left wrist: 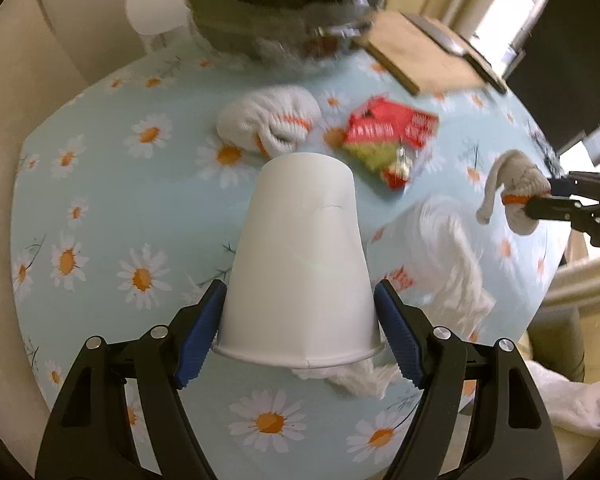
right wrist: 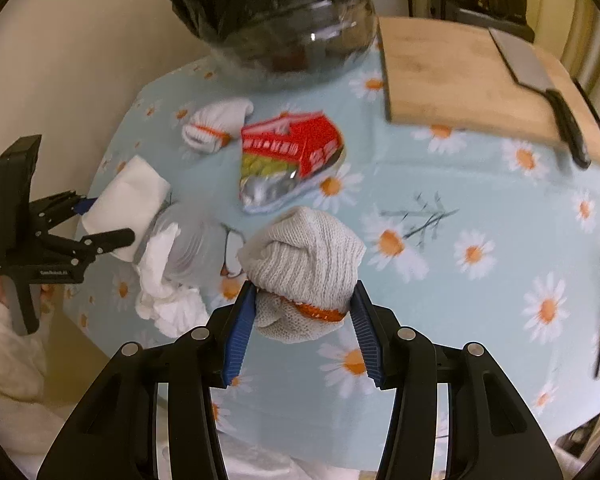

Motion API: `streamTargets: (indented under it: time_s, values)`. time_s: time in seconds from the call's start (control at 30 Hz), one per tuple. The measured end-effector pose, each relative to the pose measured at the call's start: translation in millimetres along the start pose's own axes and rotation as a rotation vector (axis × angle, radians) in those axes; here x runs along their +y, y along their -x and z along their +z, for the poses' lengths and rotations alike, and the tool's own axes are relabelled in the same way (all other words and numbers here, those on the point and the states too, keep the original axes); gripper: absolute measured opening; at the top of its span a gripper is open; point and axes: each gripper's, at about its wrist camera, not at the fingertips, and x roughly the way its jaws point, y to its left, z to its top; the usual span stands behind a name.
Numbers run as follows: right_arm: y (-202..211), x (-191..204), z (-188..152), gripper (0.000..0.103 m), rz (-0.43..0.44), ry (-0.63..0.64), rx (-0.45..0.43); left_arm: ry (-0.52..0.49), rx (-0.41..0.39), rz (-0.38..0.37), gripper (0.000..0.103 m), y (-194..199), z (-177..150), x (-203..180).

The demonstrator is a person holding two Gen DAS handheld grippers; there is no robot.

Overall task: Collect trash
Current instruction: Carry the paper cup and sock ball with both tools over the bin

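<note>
The left gripper (left wrist: 300,320) clamps a white paper cup (left wrist: 300,264) between its blue pads, rim toward the camera, with white tissue (left wrist: 356,378) hanging out of its mouth. The right gripper (right wrist: 305,320) pinches a balled knit glove (right wrist: 304,264) at its orange cuff and holds it over the daisy cloth (right wrist: 480,208).

In the right wrist view, crumpled tissue and a blurred clear wrapper (right wrist: 188,248) lie just left of the held glove, near the table's left edge. Beyond it lies a red snack packet (right wrist: 292,156), and a second glove (right wrist: 216,124) lies just left of the packet, near it but apart. The bin (right wrist: 284,20), lined with a black bag, stands at the far edge, past both. A wooden board (right wrist: 468,76) fills the far right corner, and a cleaver (right wrist: 540,88) lies across it with its handle toward the near right. Bare cloth spreads to the right of the held glove as far as the right edge.
</note>
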Motion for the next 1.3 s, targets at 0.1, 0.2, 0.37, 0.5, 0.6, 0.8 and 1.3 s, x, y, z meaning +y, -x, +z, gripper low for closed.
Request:
streamTargets:
  time_s: [0.1,0.2,0.37,0.5,0.6,0.8,1.3]
  values:
    - [13,-9,12,0.044,-0.003,0.035,-0.010,0.038,-0.058,0.033,0.075,14,7,-7]
    - [26,-16,19,0.044,0.002,0.061,-0.030,0.095,-0.119,0.003,0.075,27,16,-15]
    - [49,-32,37,0.044,0.022,0.118,-0.062,0.186,-0.208,0.048,0.075,45,28,-28]
    - [66,-43,51,0.045,0.042,0.168,-0.087,0.268,-0.268,0.091,0.075,57,38,-38]
    - [78,-51,60,0.045,0.063,0.203,-0.108,0.324,-0.294,0.108,0.075,65,46,-45]
    - [102,-62,82,0.045,0.122,0.277,-0.148,0.418,-0.356,0.153,0.075,83,61,-51]
    - [157,-40,151,0.045,0.209,0.449,-0.292,0.441,-0.438,0.190,0.075,121,121,-55]
